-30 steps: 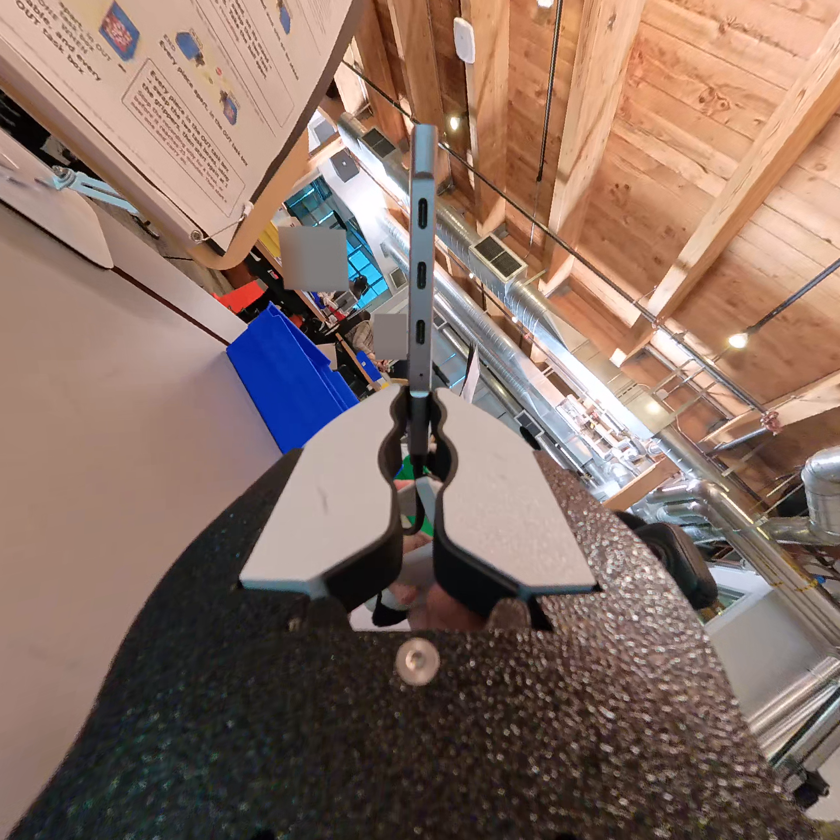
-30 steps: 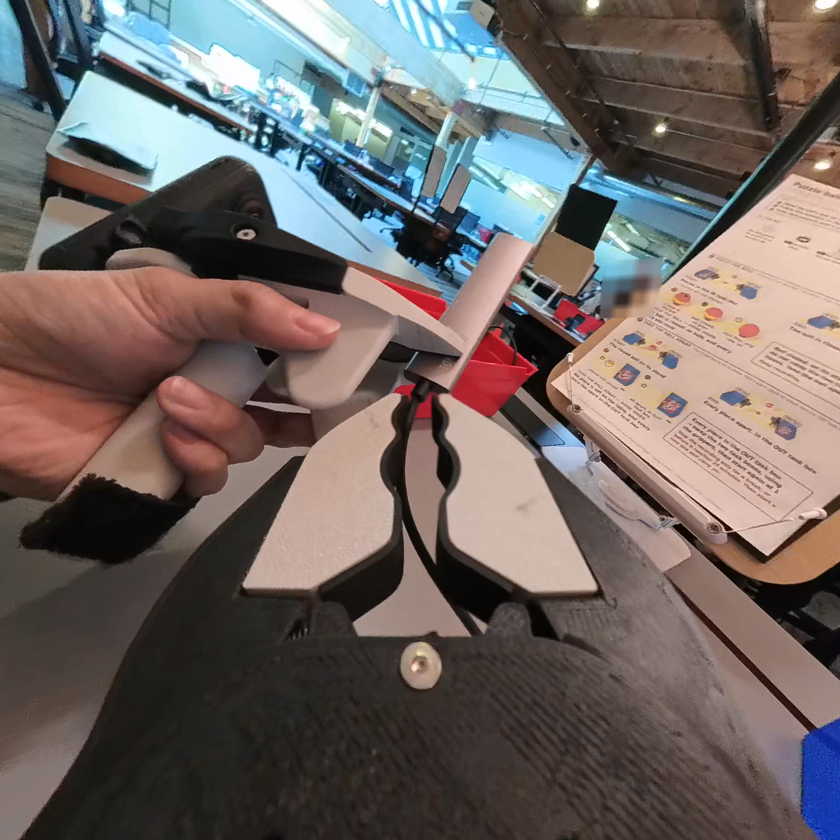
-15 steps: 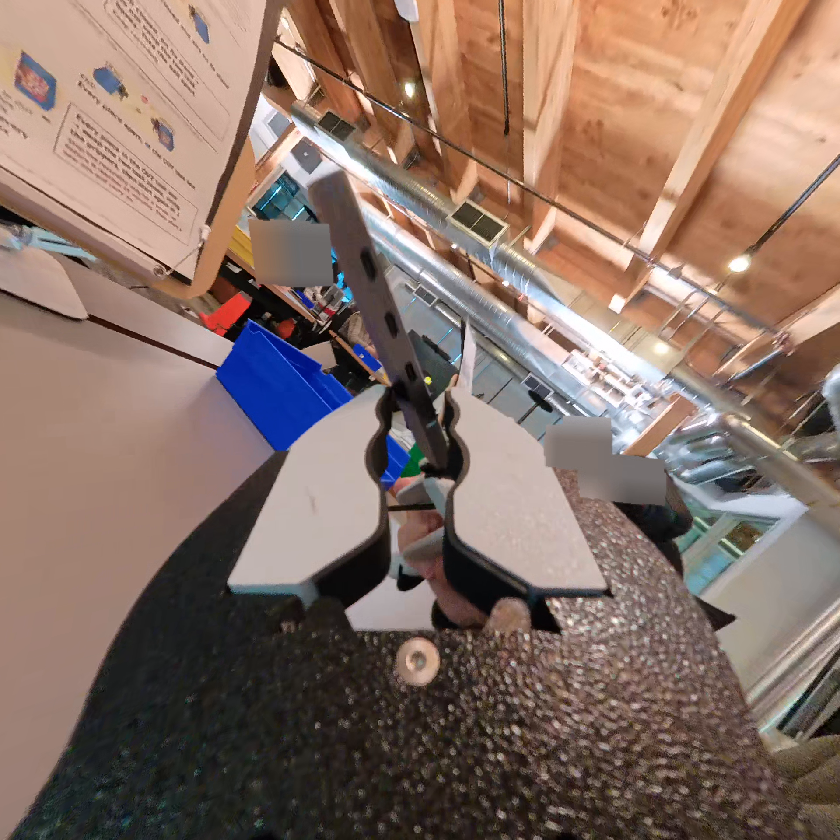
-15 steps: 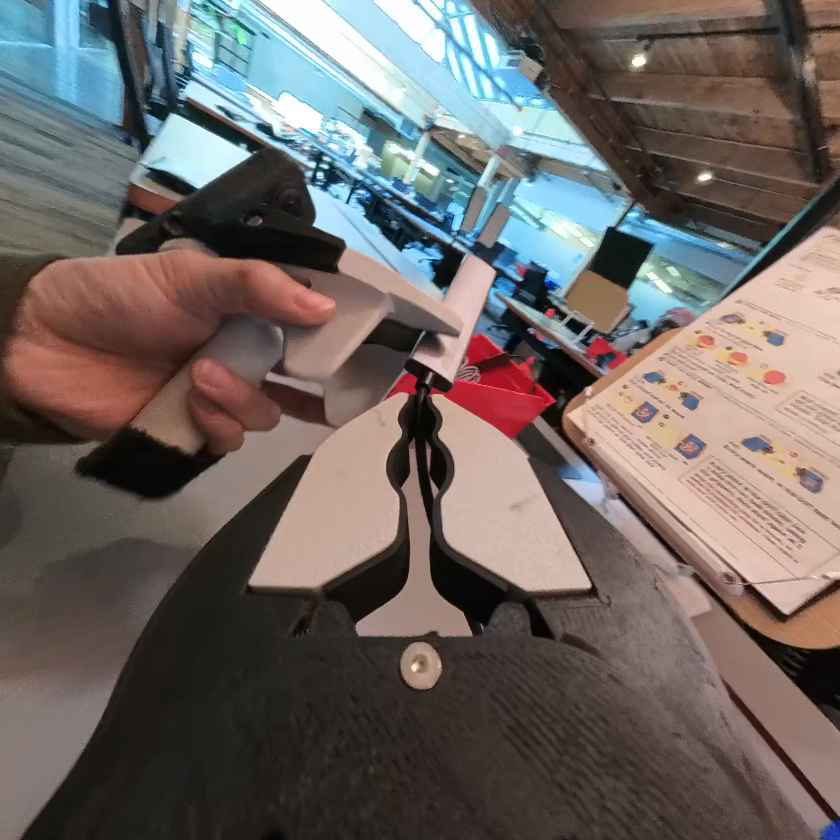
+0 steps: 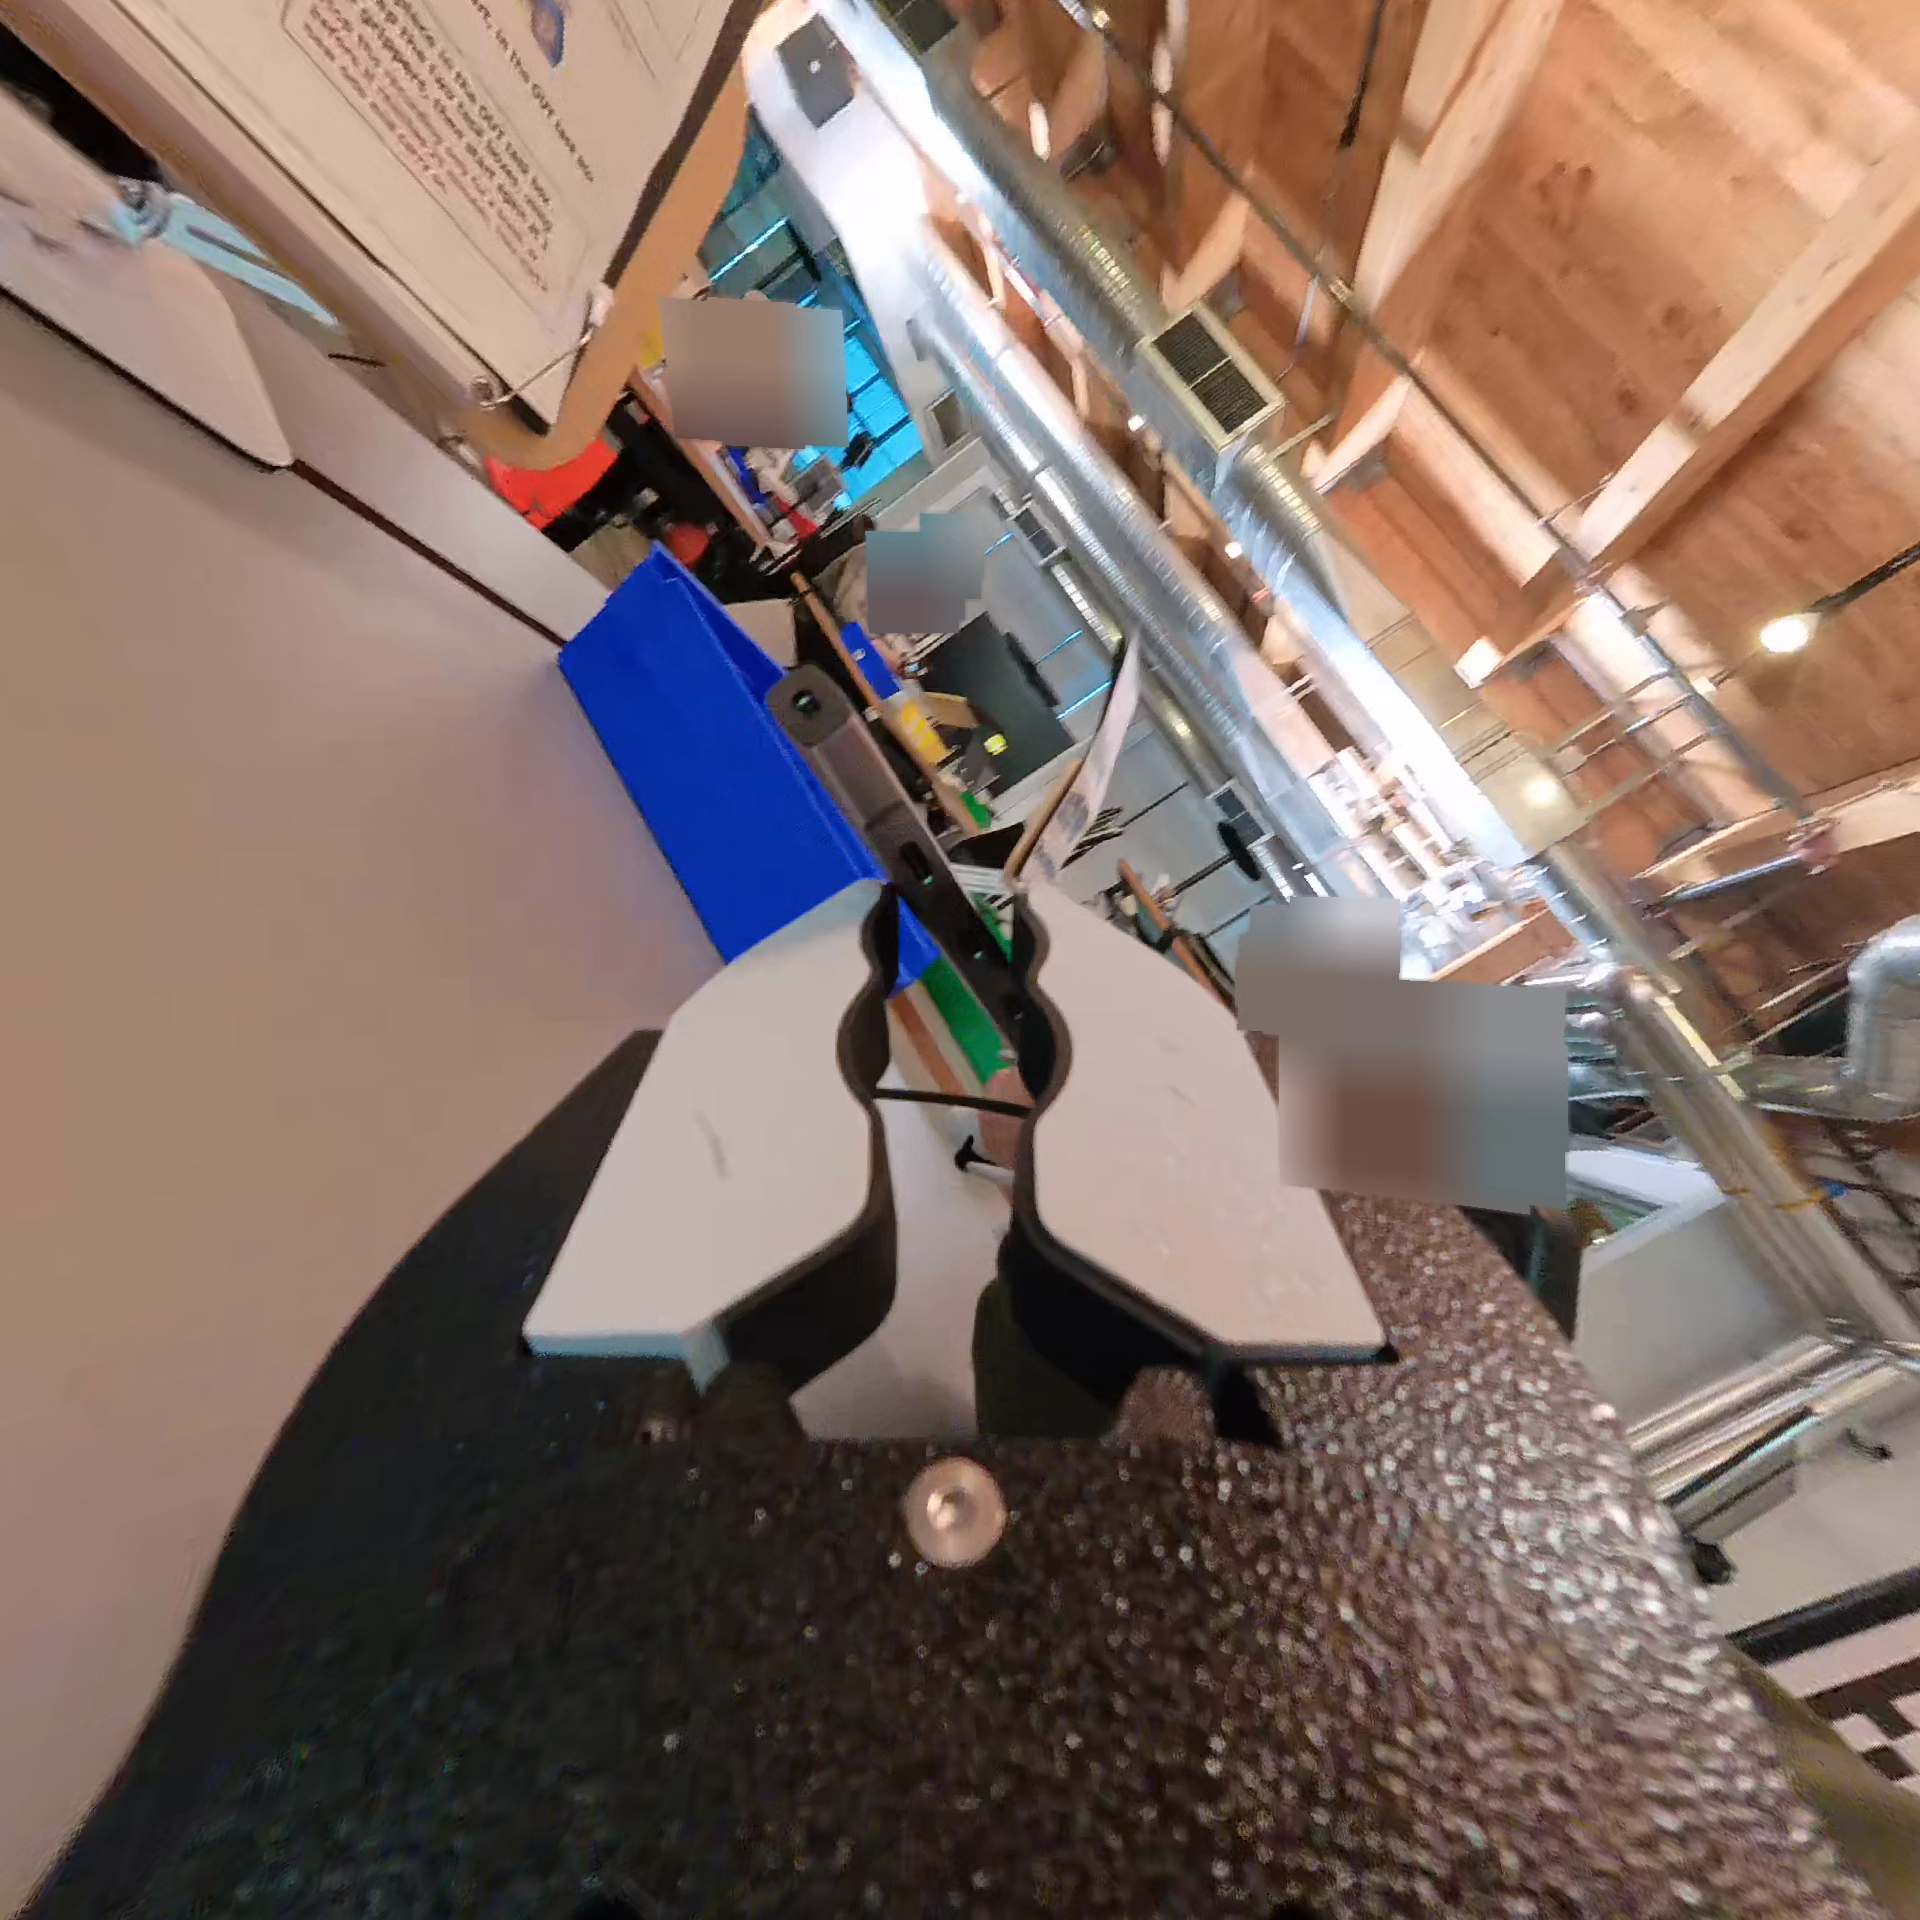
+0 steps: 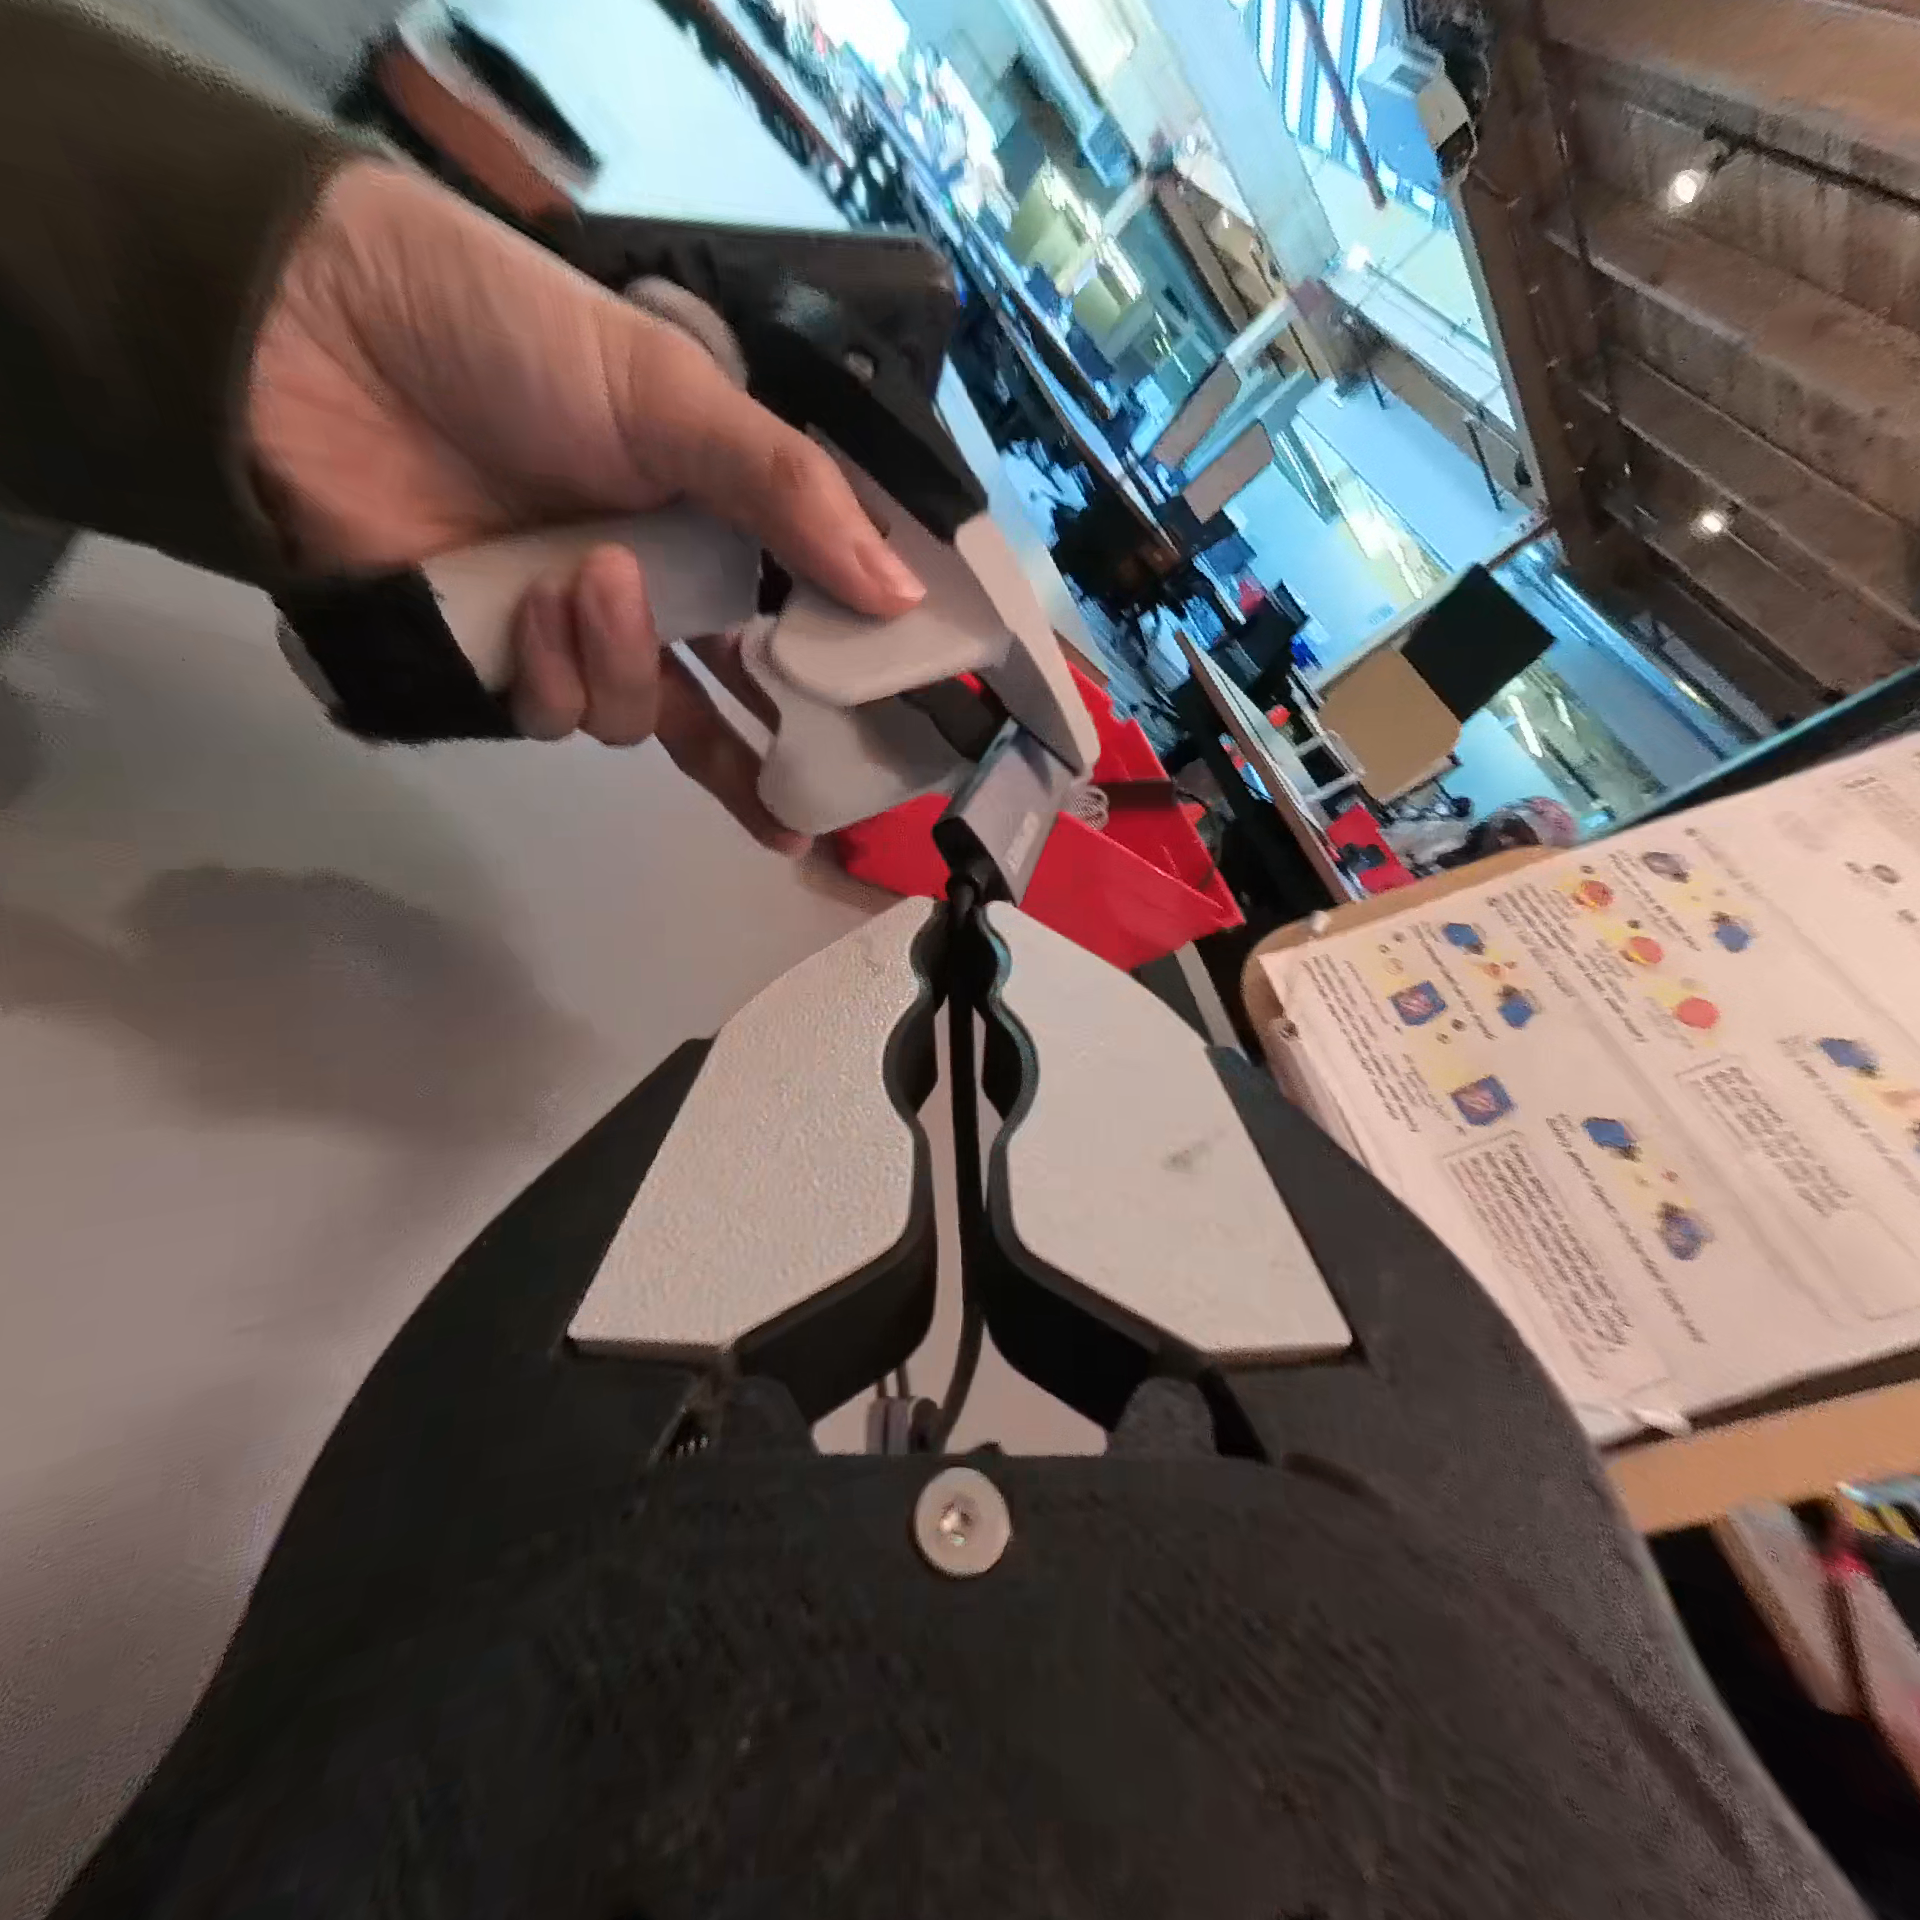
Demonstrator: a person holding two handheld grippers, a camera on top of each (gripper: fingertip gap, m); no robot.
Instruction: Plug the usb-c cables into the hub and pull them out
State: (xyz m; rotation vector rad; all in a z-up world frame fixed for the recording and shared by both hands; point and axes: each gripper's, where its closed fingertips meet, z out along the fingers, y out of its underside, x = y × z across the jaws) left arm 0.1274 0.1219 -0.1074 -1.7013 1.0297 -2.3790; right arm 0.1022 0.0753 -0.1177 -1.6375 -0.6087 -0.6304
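Observation:
The slim grey hub [image 5: 873, 790] slants up to the left between the jaws of my left gripper [image 5: 956, 904]. The jaws stand apart, and the hub's lower part leans on the right pad. In the right wrist view a hand [image 6: 499, 395] holds the left gripper [image 6: 977, 727] above the table, with the hub's end [image 6: 1023, 810] at its tips. My right gripper [image 6: 961, 914] is shut on the thin black cable [image 6: 961, 1091] just below where it enters the hub. The cable also crosses behind the left fingers [image 5: 956, 1101].
The pale table [image 6: 312, 1039] lies below both grippers. A blue bin [image 5: 707, 769] stands at its far edge, and a red bin [image 6: 1101, 883] is behind the hub. A tilted board with an instruction sheet [image 6: 1610, 1091] stands close on the right.
The left jaws have widened and the hub has tipped from upright to a steep left slant. Both grippers have swung and tilted down toward the table. The right grip on the cable is unchanged.

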